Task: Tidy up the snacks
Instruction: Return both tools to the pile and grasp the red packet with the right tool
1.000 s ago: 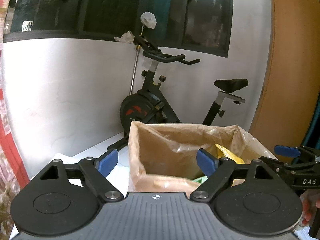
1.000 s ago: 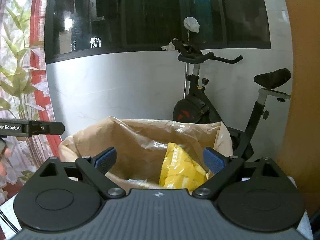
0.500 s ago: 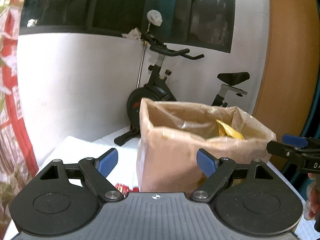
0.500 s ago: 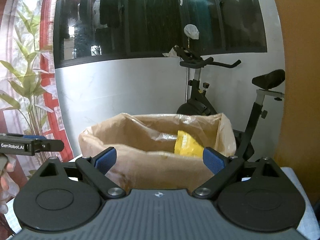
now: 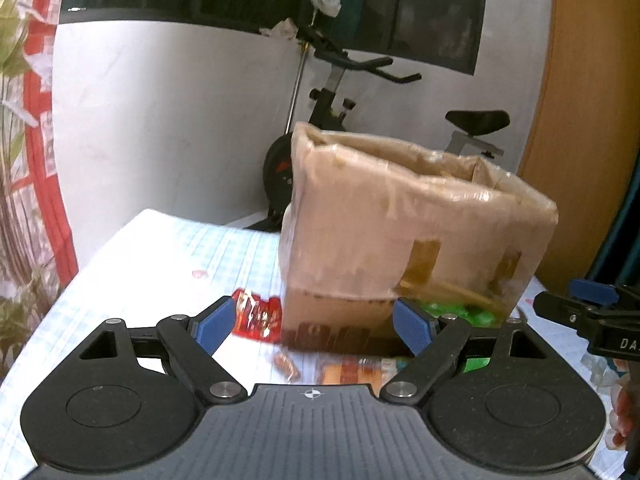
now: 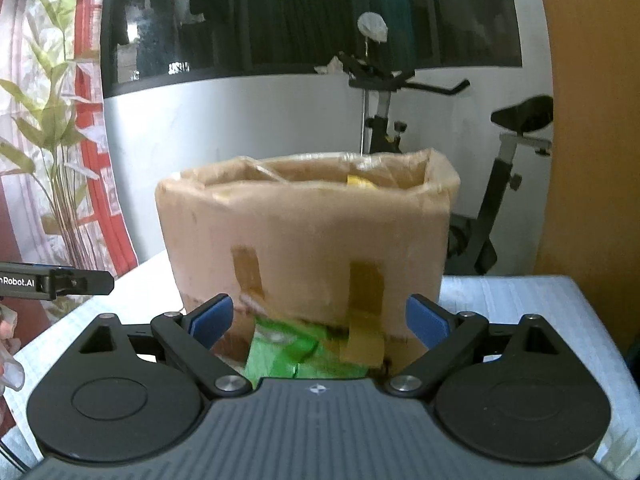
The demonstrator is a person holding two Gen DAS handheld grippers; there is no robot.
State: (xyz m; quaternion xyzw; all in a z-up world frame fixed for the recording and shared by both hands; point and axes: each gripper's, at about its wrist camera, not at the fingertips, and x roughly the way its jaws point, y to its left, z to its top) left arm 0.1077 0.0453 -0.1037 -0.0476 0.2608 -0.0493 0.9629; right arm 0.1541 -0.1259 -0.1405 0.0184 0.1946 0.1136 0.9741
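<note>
A tall cardboard box [image 5: 400, 240] [image 6: 308, 240] lined with clear plastic stands on the table, with a yellow packet [image 6: 360, 181] peeking over its rim. Snacks lie at the box's foot: a red wrapper [image 5: 256, 318], a green packet [image 5: 452, 314] [image 6: 296, 354], a small brown piece [image 5: 286, 366] and an orange-brown pack [image 5: 352, 372]. My left gripper [image 5: 316, 324] is open, low in front of the box above the snacks, with nothing between its pads. My right gripper [image 6: 320, 320] is open too, facing the box's taped front with the green packet below it.
The table carries a light checked cloth [image 5: 160, 264]. Behind it stand an exercise bike [image 5: 332, 120] [image 6: 500, 168], a white wall with dark windows, and a wooden panel [image 6: 592, 140] at right. A red-patterned curtain [image 5: 40, 160] hangs at left. Gloved fingers [image 5: 620, 416] show at the edge.
Both grippers have sunk and drawn back from the box: earlier I looked down into its opening, now I face its side, and the snacks on the table have come into view. Both stay open.
</note>
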